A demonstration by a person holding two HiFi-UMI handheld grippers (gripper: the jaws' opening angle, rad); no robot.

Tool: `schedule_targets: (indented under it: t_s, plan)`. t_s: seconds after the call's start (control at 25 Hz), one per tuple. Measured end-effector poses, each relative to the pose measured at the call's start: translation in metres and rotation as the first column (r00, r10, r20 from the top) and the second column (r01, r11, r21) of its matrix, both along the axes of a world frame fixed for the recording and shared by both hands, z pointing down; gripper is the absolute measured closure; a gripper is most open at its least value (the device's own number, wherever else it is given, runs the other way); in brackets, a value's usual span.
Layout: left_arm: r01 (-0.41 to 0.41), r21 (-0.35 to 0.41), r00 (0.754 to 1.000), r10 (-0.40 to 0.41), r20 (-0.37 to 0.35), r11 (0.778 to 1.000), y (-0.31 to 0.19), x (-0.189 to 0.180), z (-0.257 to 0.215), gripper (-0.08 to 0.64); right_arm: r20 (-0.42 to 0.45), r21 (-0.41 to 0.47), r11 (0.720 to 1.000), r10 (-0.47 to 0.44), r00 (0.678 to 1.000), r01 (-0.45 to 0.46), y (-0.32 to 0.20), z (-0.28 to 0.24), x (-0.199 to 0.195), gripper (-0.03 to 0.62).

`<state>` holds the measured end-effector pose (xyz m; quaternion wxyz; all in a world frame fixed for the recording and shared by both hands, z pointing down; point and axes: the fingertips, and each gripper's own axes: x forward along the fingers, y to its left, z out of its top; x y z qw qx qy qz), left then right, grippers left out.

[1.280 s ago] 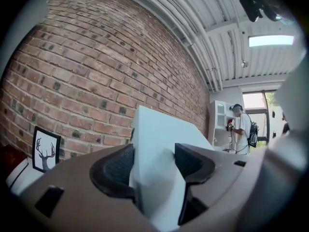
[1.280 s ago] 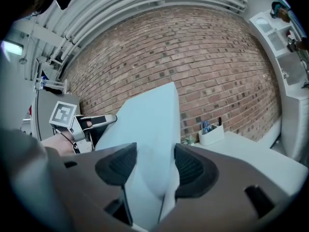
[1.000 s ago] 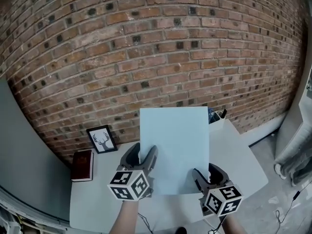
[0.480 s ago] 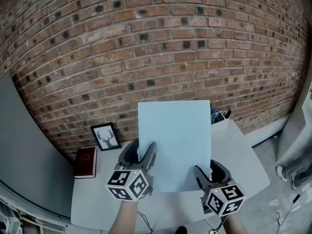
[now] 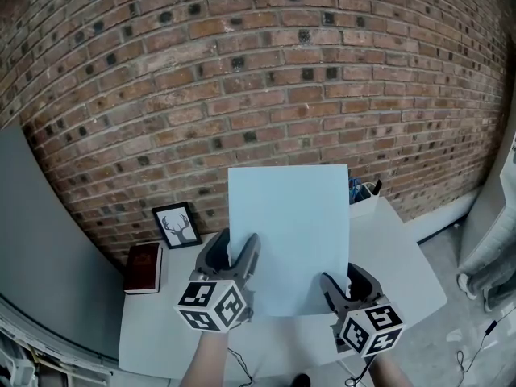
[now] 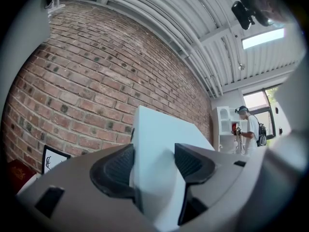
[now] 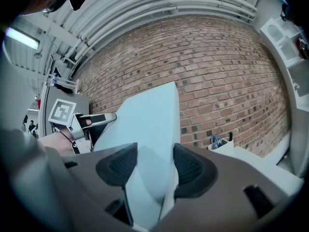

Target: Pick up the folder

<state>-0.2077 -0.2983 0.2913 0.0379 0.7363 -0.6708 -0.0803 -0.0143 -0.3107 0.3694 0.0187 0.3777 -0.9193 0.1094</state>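
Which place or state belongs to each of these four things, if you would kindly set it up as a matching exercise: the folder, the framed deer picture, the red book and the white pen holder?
Things:
1. folder
2. framed deer picture
3. red book
4. white pen holder

Places or states:
A. lying flat near the left edge of the table
B. standing at the table's far right corner
C. held upright between the left gripper and the right gripper
D. leaning against the brick wall

Pairs: 1-C; 2-D; 3-A; 4-B.

White table (image 5: 403, 272), red book (image 5: 143, 267), framed picture (image 5: 177, 225)
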Motion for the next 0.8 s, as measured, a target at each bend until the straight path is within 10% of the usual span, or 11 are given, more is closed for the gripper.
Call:
schedule_targets:
  t_s: [0.8]
  plan:
    - [0.014,0.011,1.000,-0.014,0.001,1.000,0.014,0.009,-0.007,0.295,0.005,0.013,1.000,-0.007,1.000,0.007,0.011,-0.007,0.009,0.353]
